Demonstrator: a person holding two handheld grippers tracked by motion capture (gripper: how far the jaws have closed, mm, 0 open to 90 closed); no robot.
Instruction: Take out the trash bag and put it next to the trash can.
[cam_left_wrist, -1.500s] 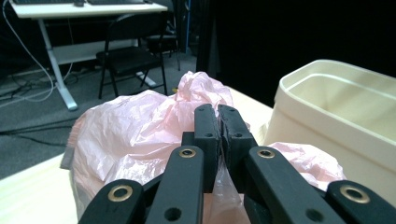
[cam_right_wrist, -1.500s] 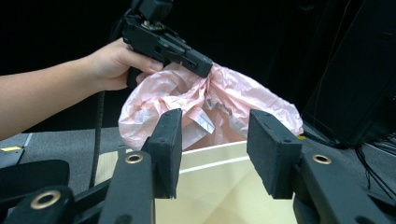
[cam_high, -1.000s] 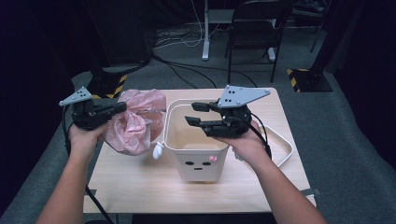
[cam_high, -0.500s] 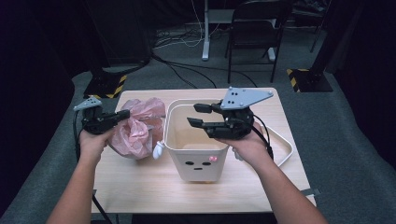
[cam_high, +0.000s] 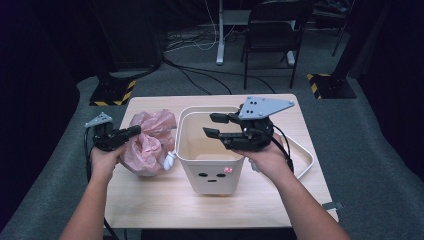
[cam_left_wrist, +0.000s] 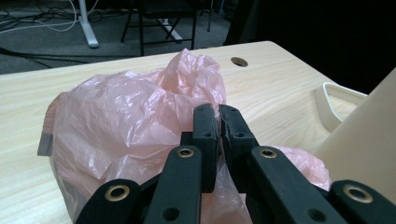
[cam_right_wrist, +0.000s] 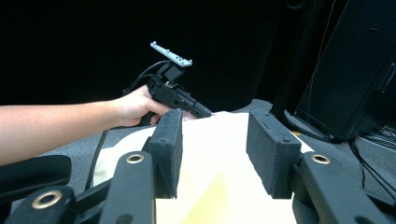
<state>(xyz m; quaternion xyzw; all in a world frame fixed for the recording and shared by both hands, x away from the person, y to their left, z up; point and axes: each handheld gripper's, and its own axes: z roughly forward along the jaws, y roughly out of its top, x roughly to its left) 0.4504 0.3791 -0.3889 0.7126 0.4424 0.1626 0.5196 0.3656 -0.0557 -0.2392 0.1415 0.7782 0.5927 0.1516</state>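
Observation:
A crumpled pink plastic bag (cam_high: 150, 142) lies on the wooden table (cam_high: 165, 200), left of a cream bin (cam_high: 200, 159) with a face printed on its front. My left gripper (cam_high: 137, 130) is shut on a fold of the bag (cam_left_wrist: 130, 116), its jaws (cam_left_wrist: 218, 114) pressed together on the film. Farther right, my right gripper (cam_high: 209, 125) is held open over the bin's mouth, pointing left, with nothing between its pads. In the right gripper view those jaws (cam_right_wrist: 215, 149) frame the bin (cam_right_wrist: 219, 186), with the left gripper (cam_right_wrist: 205, 112) and its hand beyond.
A white loop-shaped frame (cam_high: 306, 161) lies flat on the table behind and right of the bin. A small white piece (cam_high: 169, 161) sits between bag and bin. A chair (cam_high: 272, 30) and cables are on the floor beyond the table's far edge.
My left gripper has come down toward the table with the pink bag, which now rests lower and more spread. The right gripper has stayed over the bin.

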